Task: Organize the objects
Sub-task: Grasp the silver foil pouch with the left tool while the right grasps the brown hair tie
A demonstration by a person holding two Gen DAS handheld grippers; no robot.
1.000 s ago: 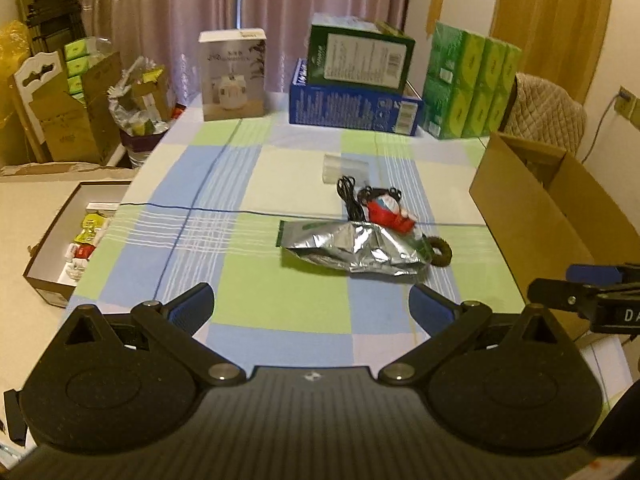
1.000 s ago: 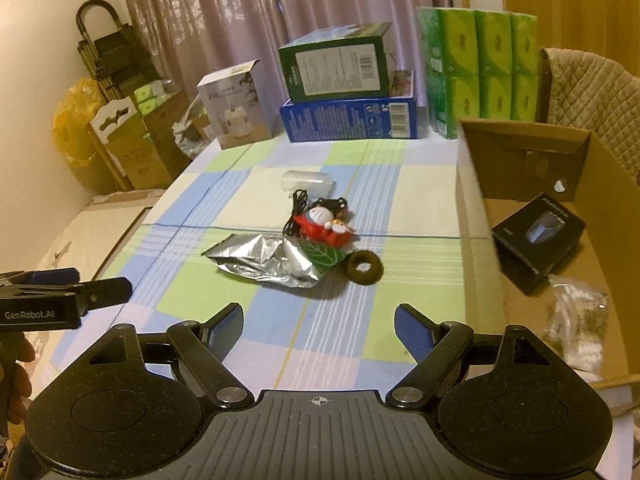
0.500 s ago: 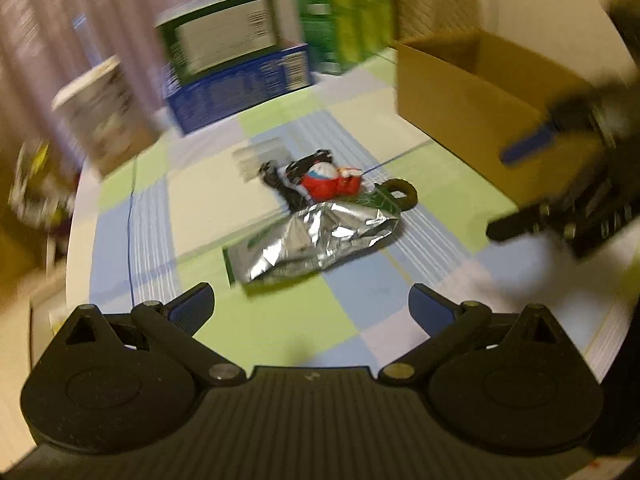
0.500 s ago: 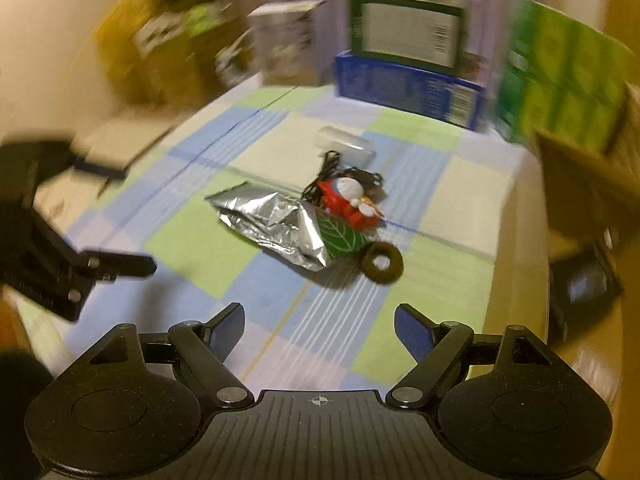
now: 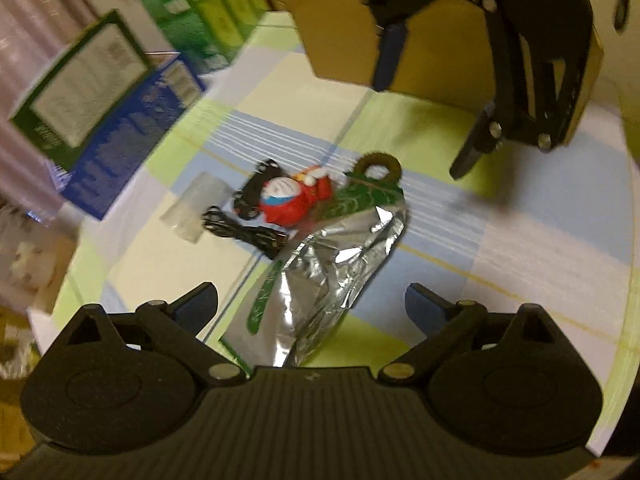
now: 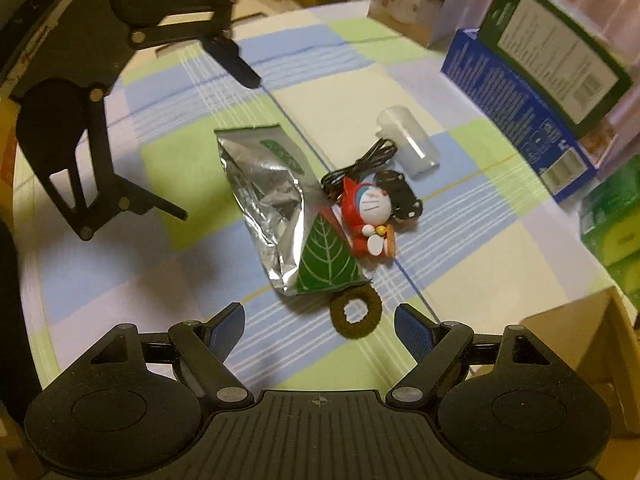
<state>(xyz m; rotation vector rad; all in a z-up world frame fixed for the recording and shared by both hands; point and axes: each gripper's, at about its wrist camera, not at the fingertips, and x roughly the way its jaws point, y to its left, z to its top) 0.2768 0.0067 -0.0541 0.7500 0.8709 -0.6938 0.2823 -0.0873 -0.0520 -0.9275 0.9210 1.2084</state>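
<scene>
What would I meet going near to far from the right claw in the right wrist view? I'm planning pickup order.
Brown hair tie → silver foil bag with a green leaf → red cartoon figurine → clear plastic cylinder → blue box at the table's far edge.

Each gripper is built of matte black plastic. The left gripper (image 5: 312, 310) is fronted by a ribbed central plate marked with a small crosshair; round embossed discs are set at 9 and 3 o'clock of it. Linkage arms are pinned with silver screws, and triangular cut-outs are seen in them. The fingertips (image 5: 198, 304) are padded in blue. The right gripper (image 6: 318, 326) is made alike.
</scene>
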